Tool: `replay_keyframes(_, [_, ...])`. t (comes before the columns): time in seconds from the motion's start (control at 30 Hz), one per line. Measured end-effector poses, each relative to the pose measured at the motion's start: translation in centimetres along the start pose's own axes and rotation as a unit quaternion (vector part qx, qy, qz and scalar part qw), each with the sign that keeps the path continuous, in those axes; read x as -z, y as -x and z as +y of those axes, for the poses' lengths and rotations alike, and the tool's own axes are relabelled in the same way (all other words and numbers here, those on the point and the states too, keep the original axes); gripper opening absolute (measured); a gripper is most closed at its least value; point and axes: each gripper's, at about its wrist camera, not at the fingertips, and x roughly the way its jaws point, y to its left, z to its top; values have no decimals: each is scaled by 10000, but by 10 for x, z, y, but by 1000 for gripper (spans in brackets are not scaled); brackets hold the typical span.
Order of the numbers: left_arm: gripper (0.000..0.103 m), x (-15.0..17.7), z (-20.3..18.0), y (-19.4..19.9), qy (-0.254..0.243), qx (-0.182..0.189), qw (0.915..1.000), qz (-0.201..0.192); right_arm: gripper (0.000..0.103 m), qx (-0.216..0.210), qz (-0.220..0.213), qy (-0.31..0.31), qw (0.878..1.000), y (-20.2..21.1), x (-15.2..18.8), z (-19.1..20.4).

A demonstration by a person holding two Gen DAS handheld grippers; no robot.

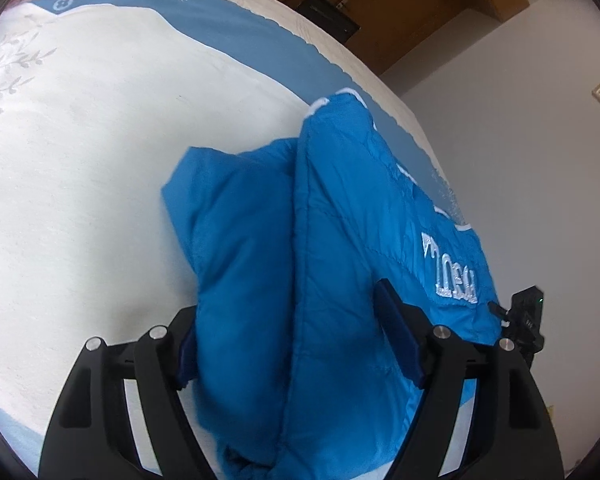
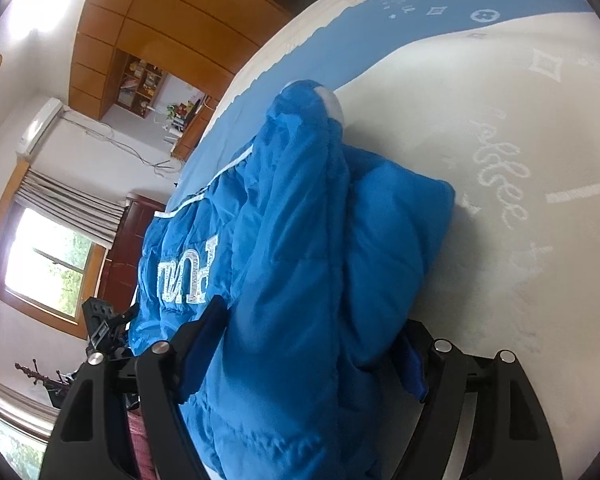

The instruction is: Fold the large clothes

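- Blue puffy jacket (image 1: 332,280) on the white and blue bed cover (image 1: 80,160), folded into a fat bundle.
- In the left view, runs from 6 o'clock up toward 1 o'clock, with bare cover from 8 to 12 o'clock.
- In the right view, sits in the middle and stretches up toward 12 o'clock, with bare cover from 1 to 4 o'clock.
- Left gripper (image 1: 286,308) spread wide, with the thick fold between the two sides. One blue pad (image 1: 396,336) shows a bare face, so probably loose, not squeezing.
- Right gripper (image 2: 314,316) spread wide too, around the near end of the bundle. Cannot tell if the pads pinch the cloth or only sit beside it.
- Looks soft, light and full of air. Probably squashes easily and puffs back up after letting go.
- Shiny outside, so likely slippery. Layers may slide apart.
- Not breakable. No need to be gentle, only neat.
- Best to grab a thick edge or a stitched seam, through all the layers at once, one side for each gripper.
- Better to stay off the white letters (image 1: 450,272) and off single thin flaps, since those may pull the fold open.
- Good to press the bundle flat before the next fold.
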Motion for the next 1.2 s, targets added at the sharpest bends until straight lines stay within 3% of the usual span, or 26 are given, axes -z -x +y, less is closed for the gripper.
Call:
replay_keyframes(0.07, [67, 2, -8, -2, -83, -208, 9997, -19, 67, 103, -12, 45, 9999, -3, -1, 3])
replay_keyframes(0.1, [63, 3, -10, -2, -121, -296, 9995, -28, 59, 97, -2, 30, 9999, -5, -1, 4])
replay_keyframes(0.23, [32, 8, -26, 6, -225, -536, 9980, -236, 31, -15, -64, -28, 10000, 0, 2, 6])
replay_keyframes(0.33, [22, 11, -38, 18, -366, -667, 9961, -445, 22, 81, -193, 106, 9997, 9, 5, 18])
replay_keyframes(0.57, [16, 16, -69, 59, -649, -595, 9930, -790, 18, -19, -453, 655, 9968, 59, 24, 67])
replay_keyframes(0.8, [16, 49, -95, 109, -1022, -587, 9884, -956, 17, -53, -564, 1103, 9923, 108, 68, 106])
replay_keyframes(1.2, [17, 128, -91, 145, -1216, -742, 9857, -904, 18, -27, -312, 1073, 9937, 128, 146, 102])
